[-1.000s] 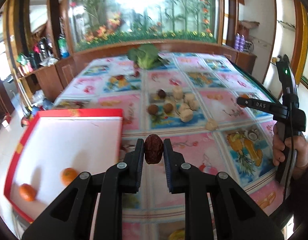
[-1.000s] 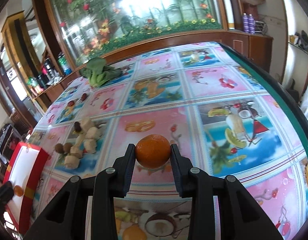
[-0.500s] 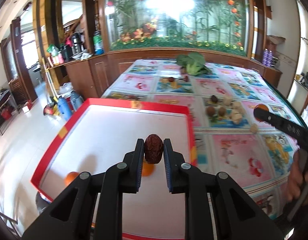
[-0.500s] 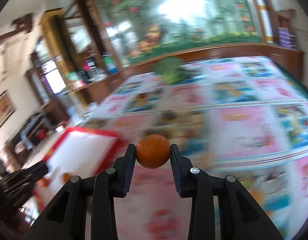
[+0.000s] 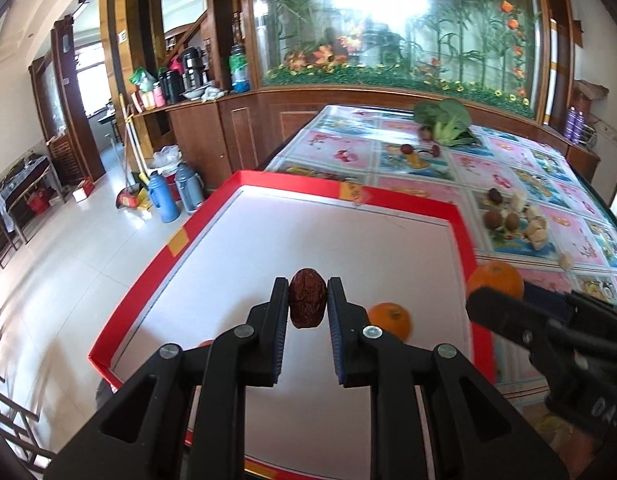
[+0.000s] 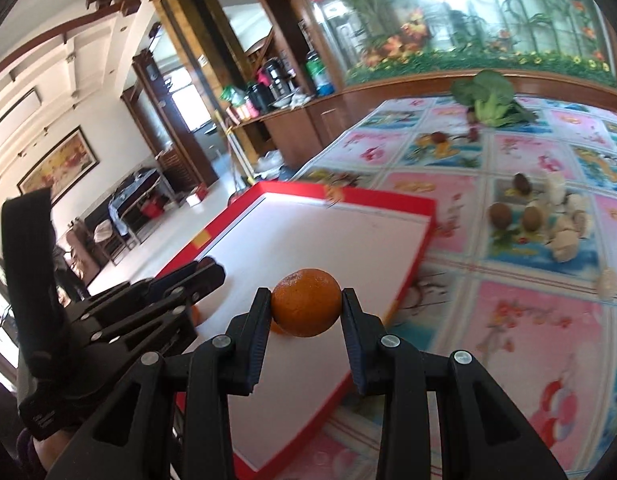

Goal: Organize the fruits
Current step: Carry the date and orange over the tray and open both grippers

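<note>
My left gripper [image 5: 307,304] is shut on a wrinkled dark red date [image 5: 307,302] above the white floor of a red-rimmed tray [image 5: 348,192]. An orange [image 5: 389,319] lies in the tray just right of the fingers; another is mostly hidden behind the left finger. My right gripper [image 6: 306,303] is shut on an orange [image 6: 306,302] over the tray's right part [image 6: 388,200]. Seen in the left wrist view, the right gripper [image 5: 484,296] and its orange [image 5: 495,279] hover at the tray's right rim. The left gripper [image 6: 204,276] shows at the left of the right wrist view.
On the patterned tablecloth [image 5: 508,184] right of the tray lies a cluster of brown fruits and pale chunks [image 5: 512,218]. Leafy greens [image 5: 444,122] and small dark fruits [image 5: 406,148] lie farther back. The table's left edge drops to a tiled floor with thermos flasks [image 5: 164,196].
Both grippers swung left from over the tablecloth to over the tray, each keeping its fruit. The right gripper has come close beside the left one.
</note>
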